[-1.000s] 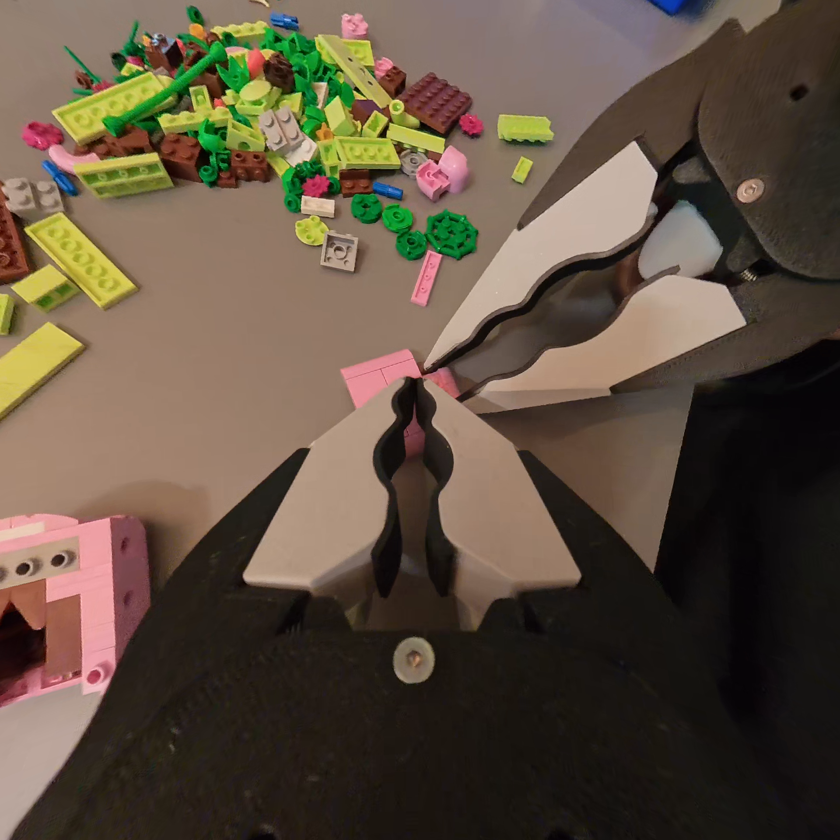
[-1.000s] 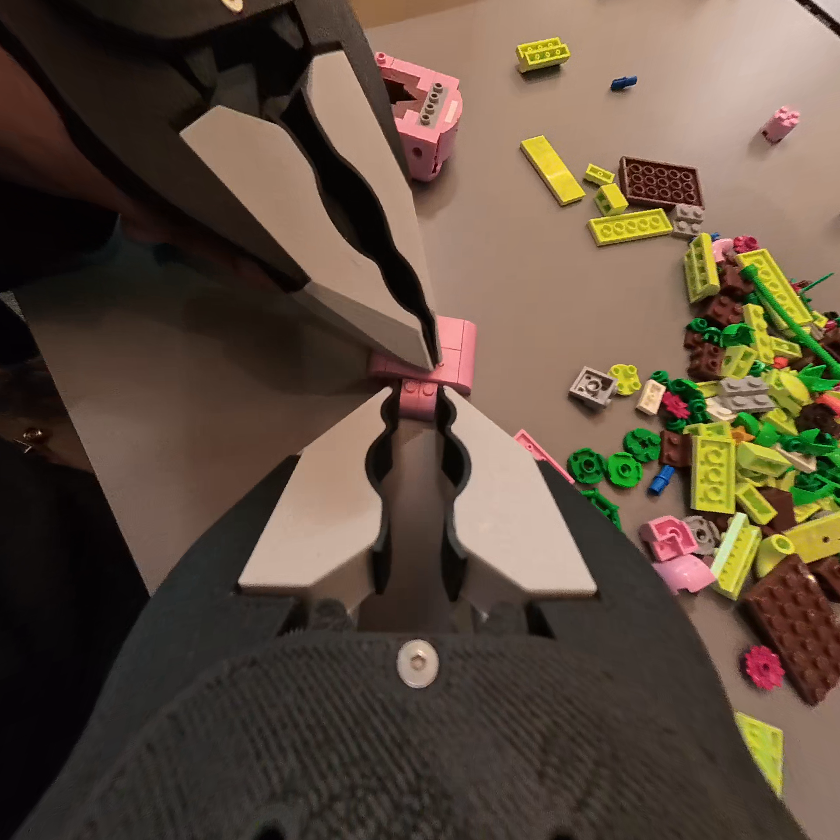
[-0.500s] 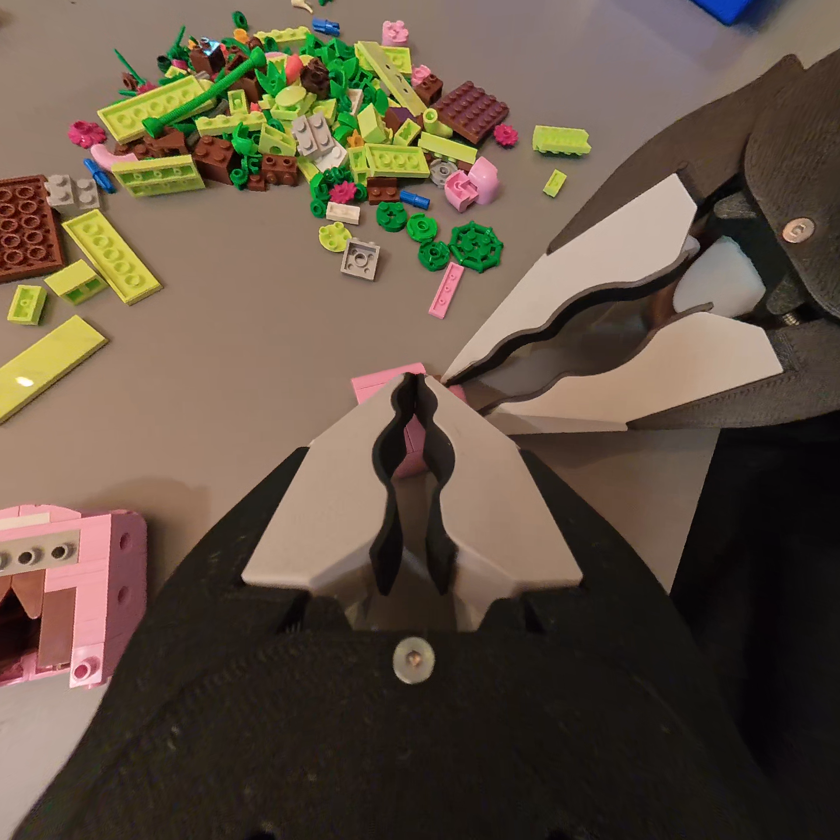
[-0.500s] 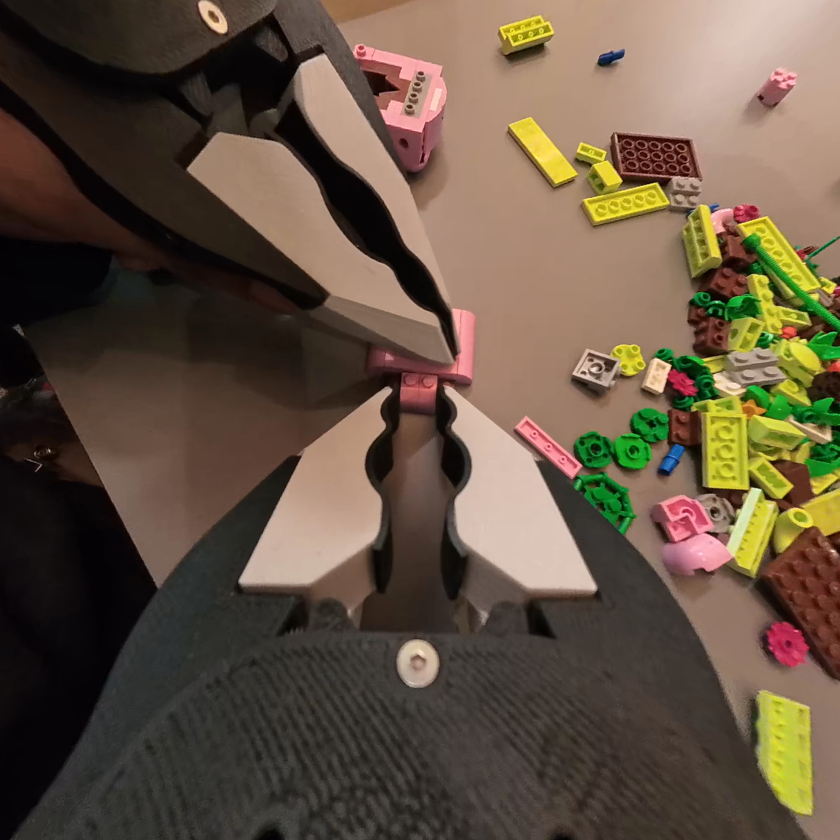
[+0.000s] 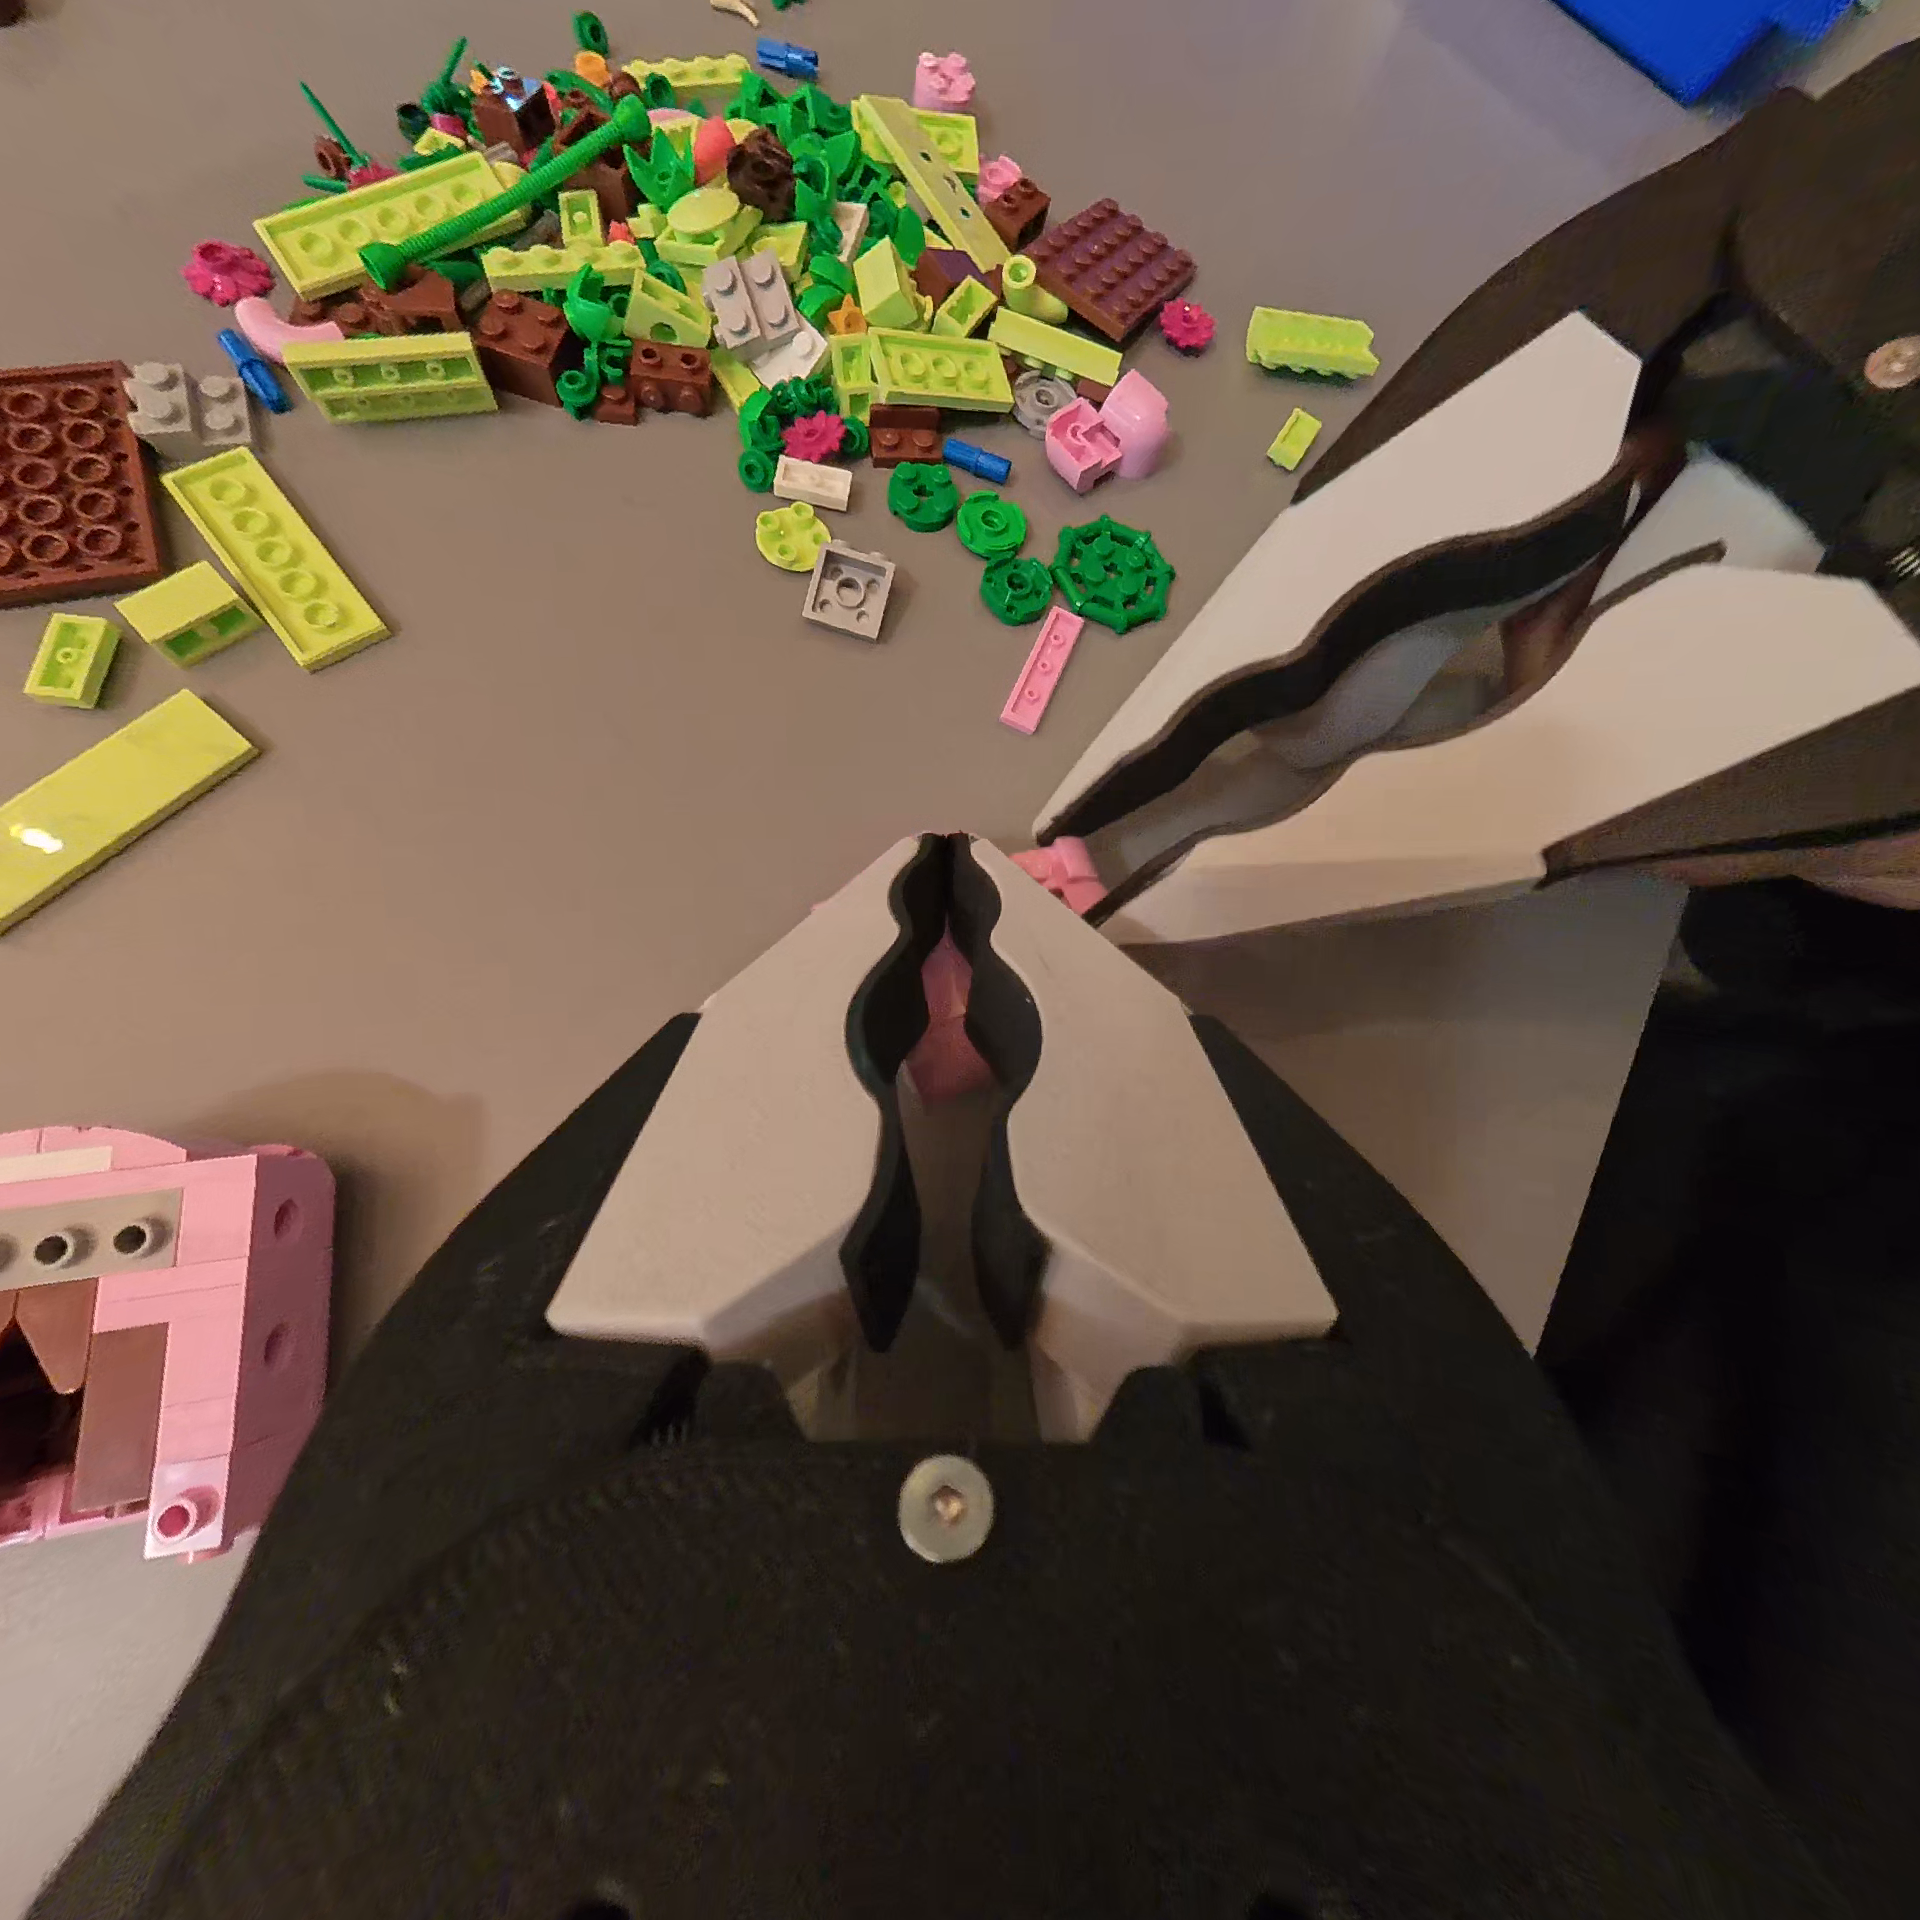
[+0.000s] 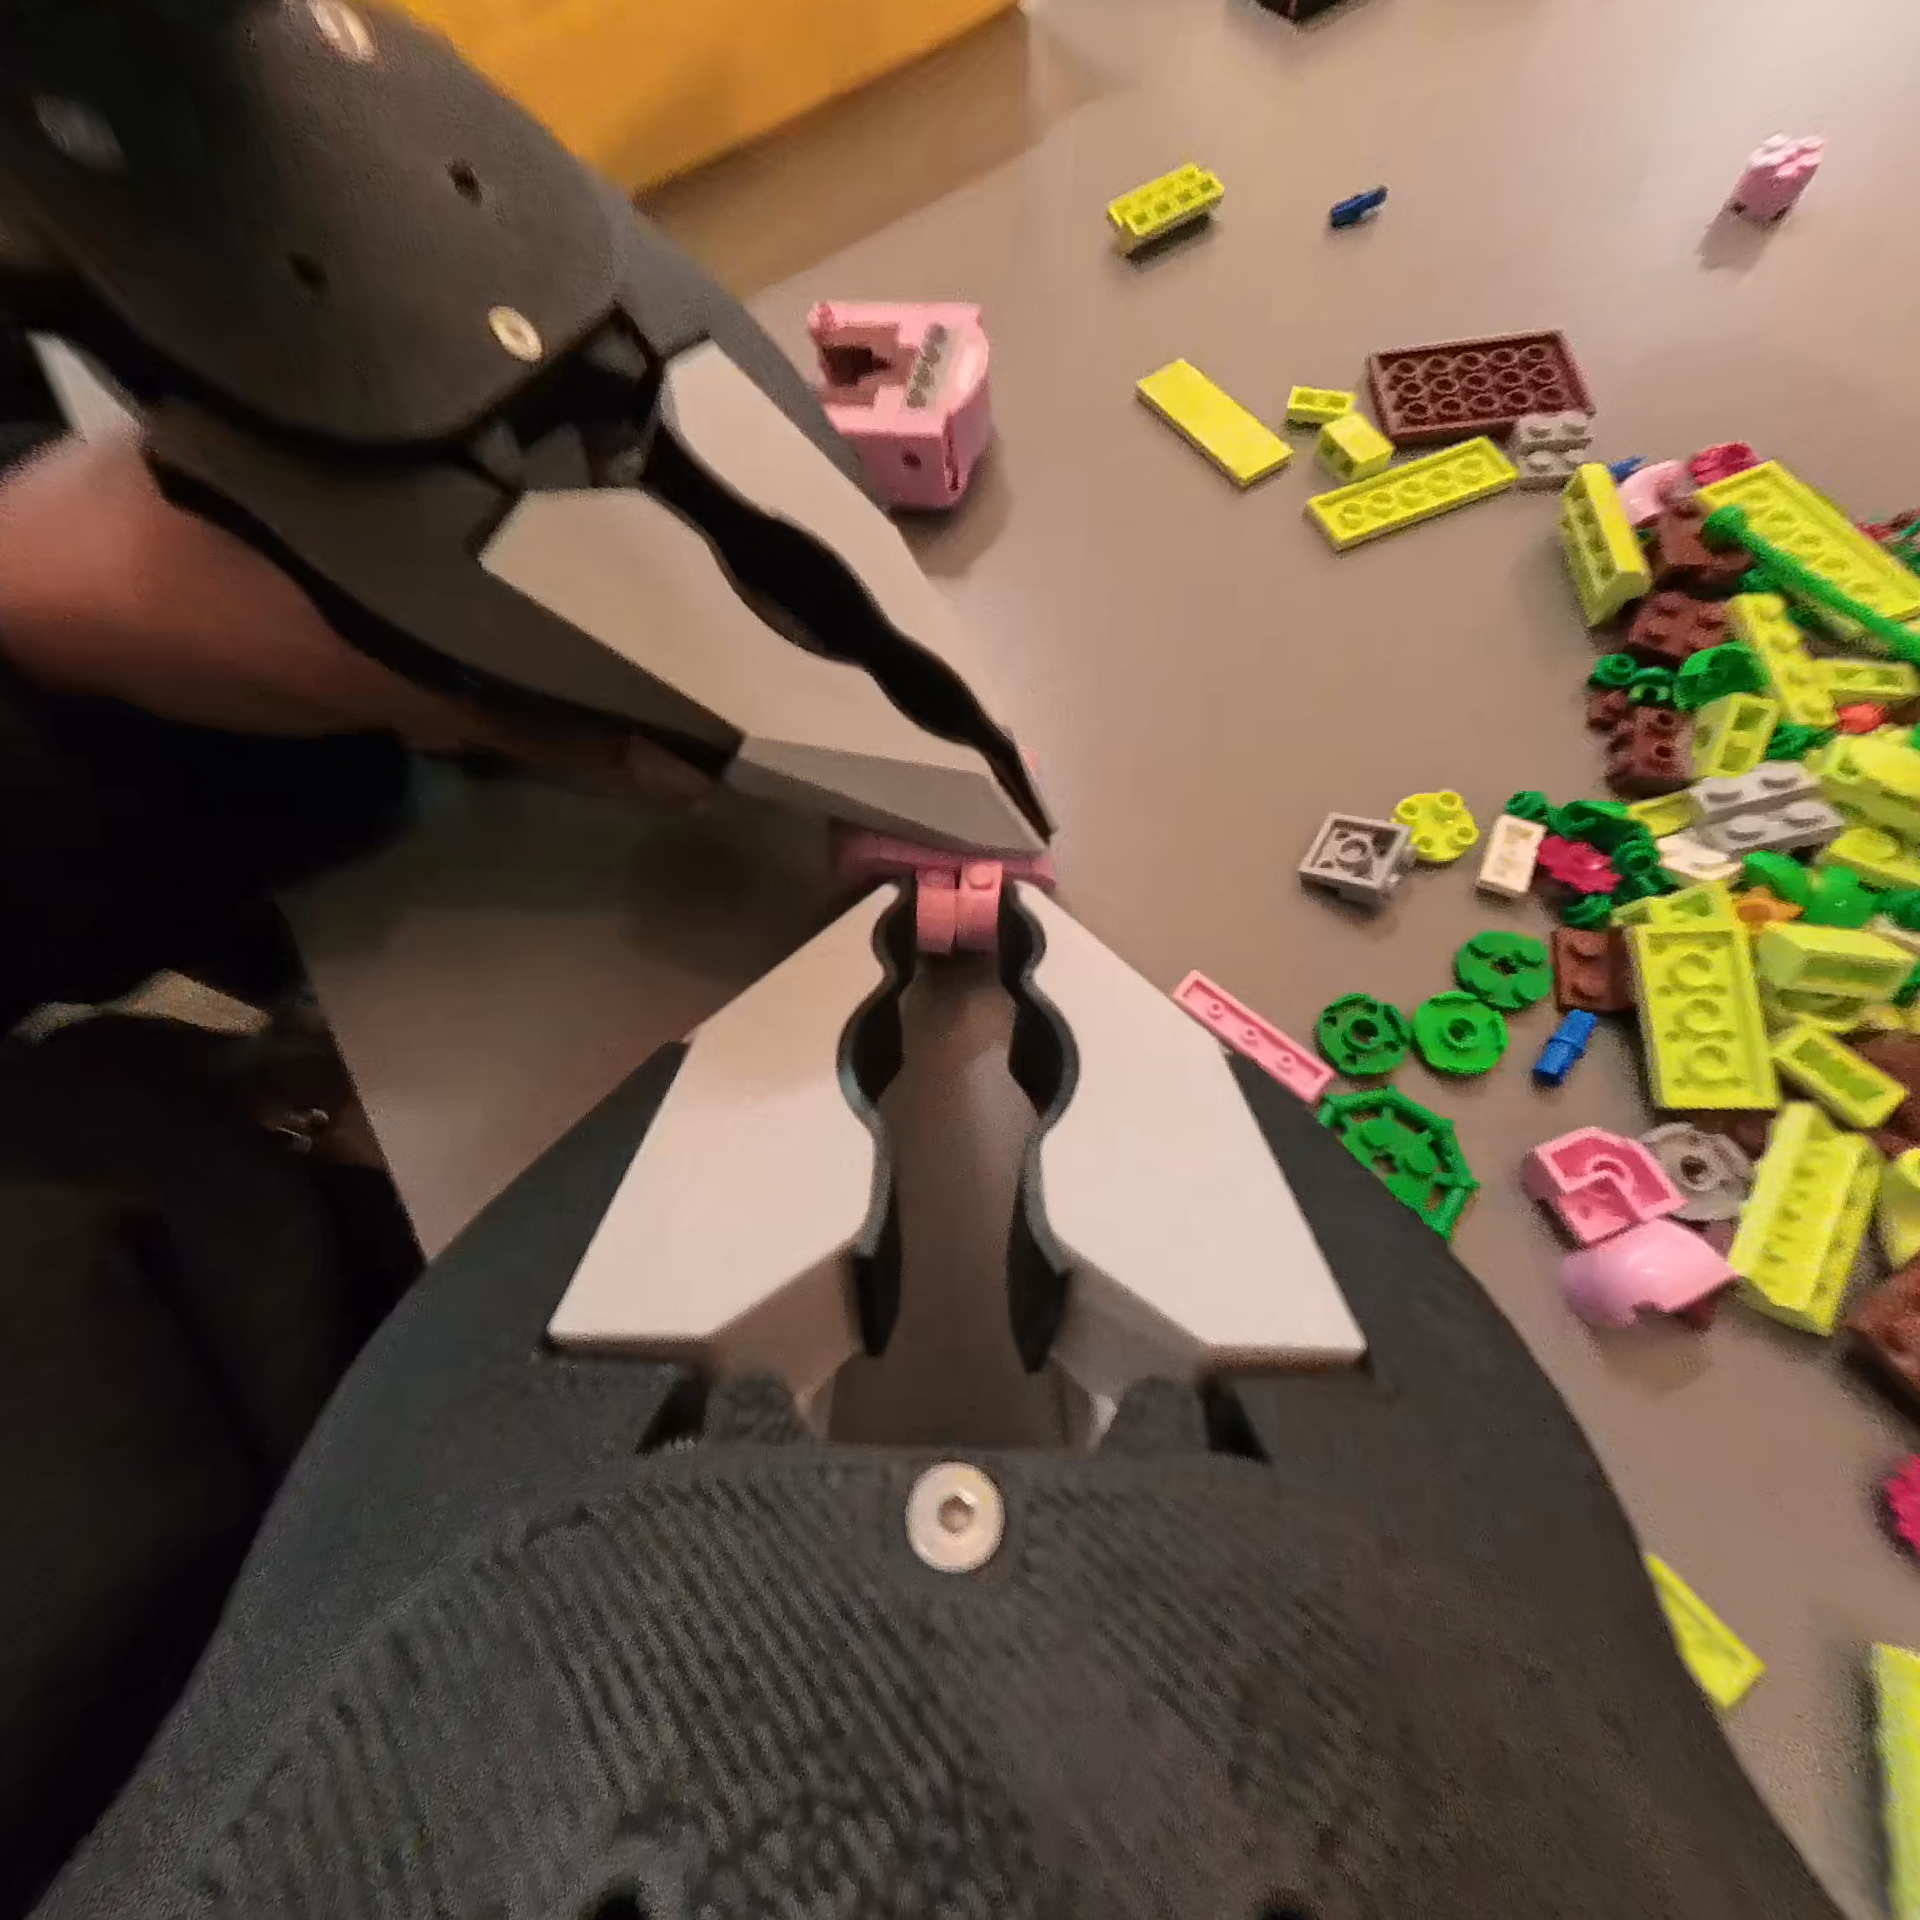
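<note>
My left gripper (image 5: 948,840) is shut on a flat pink plate, seen through the gap between its fingers (image 5: 943,1023) and under its tips in the right wrist view (image 6: 883,854). My right gripper (image 6: 958,896) is shut on a small pink brick (image 6: 958,914) that meets the plate edge-on. The two grippers' tips touch at the pink pieces, held just above the grey table (image 5: 520,831) near its front edge. The right gripper (image 5: 1065,875) enters the left wrist view from the right. The left gripper (image 6: 1034,821) enters the right wrist view from the upper left.
A pile of green, lime, brown and pink bricks (image 5: 727,291) (image 6: 1766,779) lies beyond. A pink block build (image 5: 156,1299) (image 6: 914,405) stands apart. A thin pink plate (image 5: 1042,670) (image 6: 1247,1034) and a brown plate (image 5: 62,478) (image 6: 1475,384) lie loose. The grippers are tip to tip, or close to it.
Both grippers stay shut on the pink pieces. The right wrist view has swung so that more of the far table shows, with motion blur. Less of the pink plate shows past my left fingertips.
</note>
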Demonstrator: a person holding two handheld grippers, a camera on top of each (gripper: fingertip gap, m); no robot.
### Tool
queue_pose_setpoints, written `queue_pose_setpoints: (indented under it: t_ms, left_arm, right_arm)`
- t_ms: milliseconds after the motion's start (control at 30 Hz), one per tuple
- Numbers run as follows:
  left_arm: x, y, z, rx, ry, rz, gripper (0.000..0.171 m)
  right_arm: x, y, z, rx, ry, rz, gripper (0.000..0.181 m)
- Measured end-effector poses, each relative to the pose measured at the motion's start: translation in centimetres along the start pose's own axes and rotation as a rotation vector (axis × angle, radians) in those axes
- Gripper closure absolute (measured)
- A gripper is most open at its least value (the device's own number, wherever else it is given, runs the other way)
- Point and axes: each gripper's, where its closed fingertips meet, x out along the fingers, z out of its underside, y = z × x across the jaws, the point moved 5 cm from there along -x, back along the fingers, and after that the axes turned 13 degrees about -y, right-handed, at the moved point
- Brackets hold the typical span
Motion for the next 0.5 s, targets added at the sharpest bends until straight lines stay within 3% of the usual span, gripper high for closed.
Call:
queue_pose_setpoints:
  t_ms: [200,300,400,500]
  left_arm:
    - [0.2,0.2,0.1,0.05,-0.017,-0.104,0.167]
    - [0.1,-0.1,0.1,0.027,-0.012,-0.088,0.168]
    - [0.2,-0.3,0.2,0.05,-0.033,-0.151,0.169]
    - [-0.9,0.3,0.0,0.064,0.051,-0.131,0.17]
  right_arm:
    - [0.1,-0.4,0.1,-0.018,-0.003,0.027,0.169]
    - [0.0,-0.5,0.1,-0.034,0.002,0.044,0.169]
    - [0.4,-0.4,0.8,0.039,-0.06,-0.053,0.169]
    - [0.3,-0.1,0.9,0.06,-0.064,-0.054,0.169]
